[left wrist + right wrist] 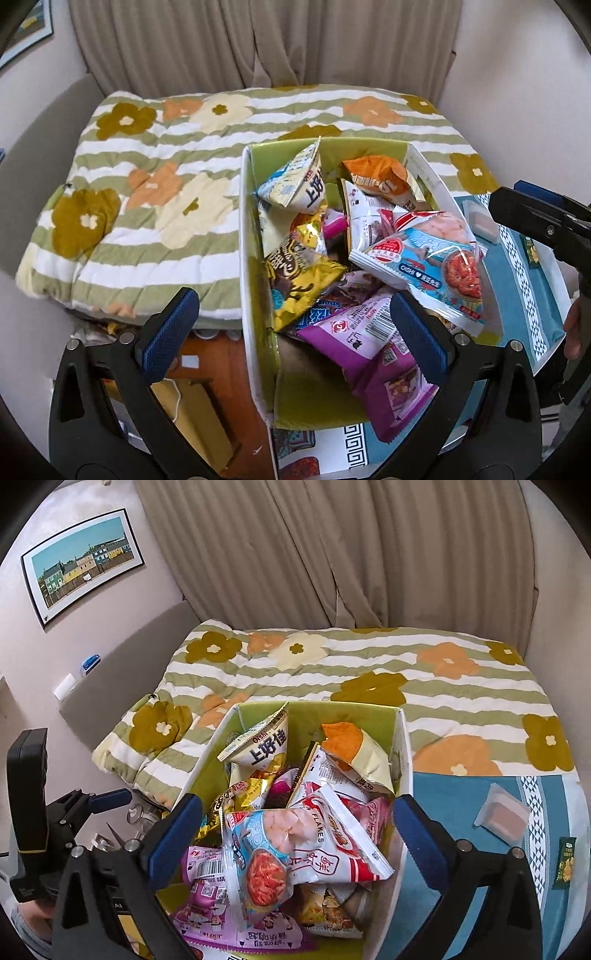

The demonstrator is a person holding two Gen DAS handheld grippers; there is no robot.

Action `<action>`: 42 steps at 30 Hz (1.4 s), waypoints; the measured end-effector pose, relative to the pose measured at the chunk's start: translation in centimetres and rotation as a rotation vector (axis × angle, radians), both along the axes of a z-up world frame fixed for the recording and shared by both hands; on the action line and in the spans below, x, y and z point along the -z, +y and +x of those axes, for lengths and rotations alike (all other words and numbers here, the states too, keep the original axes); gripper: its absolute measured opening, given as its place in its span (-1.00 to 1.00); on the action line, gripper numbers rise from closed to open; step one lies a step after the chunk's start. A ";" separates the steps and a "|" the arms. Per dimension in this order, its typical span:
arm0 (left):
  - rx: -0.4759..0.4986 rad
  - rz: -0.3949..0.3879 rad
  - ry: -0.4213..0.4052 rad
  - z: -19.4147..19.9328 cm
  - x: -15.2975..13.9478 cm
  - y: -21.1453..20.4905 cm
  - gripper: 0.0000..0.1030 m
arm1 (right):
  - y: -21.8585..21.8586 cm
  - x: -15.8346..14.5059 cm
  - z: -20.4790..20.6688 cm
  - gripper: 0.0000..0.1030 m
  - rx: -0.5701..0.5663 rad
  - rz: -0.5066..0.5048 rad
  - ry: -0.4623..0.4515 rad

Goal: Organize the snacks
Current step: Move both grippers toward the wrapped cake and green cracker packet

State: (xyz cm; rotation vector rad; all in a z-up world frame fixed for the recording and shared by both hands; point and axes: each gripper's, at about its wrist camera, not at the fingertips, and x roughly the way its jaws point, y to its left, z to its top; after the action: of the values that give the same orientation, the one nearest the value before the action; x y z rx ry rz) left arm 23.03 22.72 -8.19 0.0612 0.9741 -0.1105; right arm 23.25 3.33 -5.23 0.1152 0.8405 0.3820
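A white box with a green inside (246,236) (404,738) holds several snack bags: a white Oishi bag (295,182) (258,747), an orange bag (380,173) (354,753), a light-blue shrimp-chip bag (432,266) (258,845), a yellow bag (299,280) and a purple bag (373,350) (207,897). My left gripper (295,332) is open and empty above the box's near left wall. My right gripper (295,834) is open and empty above the bags. The right gripper also shows at the right edge of the left wrist view (543,225).
The box stands on a blue patterned cloth (454,805) against a flowered striped quilt (155,192) (369,664). A small clear container (504,814) and a green sachet (565,860) lie on the cloth to the right. Curtains hang behind. Wooden floor (221,354) is at the left.
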 end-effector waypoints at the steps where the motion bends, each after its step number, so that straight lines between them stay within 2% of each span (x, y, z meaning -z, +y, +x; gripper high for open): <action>1: -0.004 0.002 -0.006 -0.2 -0.3 -0.1 0.99 | -0.2 -0.1 -0.1 0.99 0.002 0.003 -0.001; 11: -0.043 -0.015 -0.082 -4.1 -3.5 -3.9 0.99 | -4.2 -2.4 -3.2 0.99 0.016 0.006 -0.051; 16: -0.022 -0.023 -0.134 -5.9 -5.4 -8.1 0.99 | -8.4 -4.2 -5.8 0.99 0.069 -0.013 -0.086; 21: 0.025 -0.032 -0.169 -7.1 -6.2 -12.9 0.99 | -13.2 -4.4 -8.4 0.99 0.126 -0.027 -0.102; 28: 0.087 -0.047 -0.154 -7.5 -5.6 -20.1 0.99 | -19.3 -4.1 -10.7 0.99 0.204 -0.062 -0.098; 35: 0.127 -0.070 -0.115 -6.2 -3.9 -27.3 0.99 | -25.3 -3.3 -12.2 0.99 0.271 -0.108 -0.092; 42: 0.194 -0.071 -0.076 -3.5 -1.0 -33.8 0.99 | -31.5 0.6 -11.7 0.99 0.347 -0.103 -0.025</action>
State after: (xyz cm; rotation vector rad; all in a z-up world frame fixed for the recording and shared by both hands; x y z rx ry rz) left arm 19.51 -11.13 -7.23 0.0943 0.8863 -0.3190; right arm 11.52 -28.17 -5.80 0.1575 0.7960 0.0143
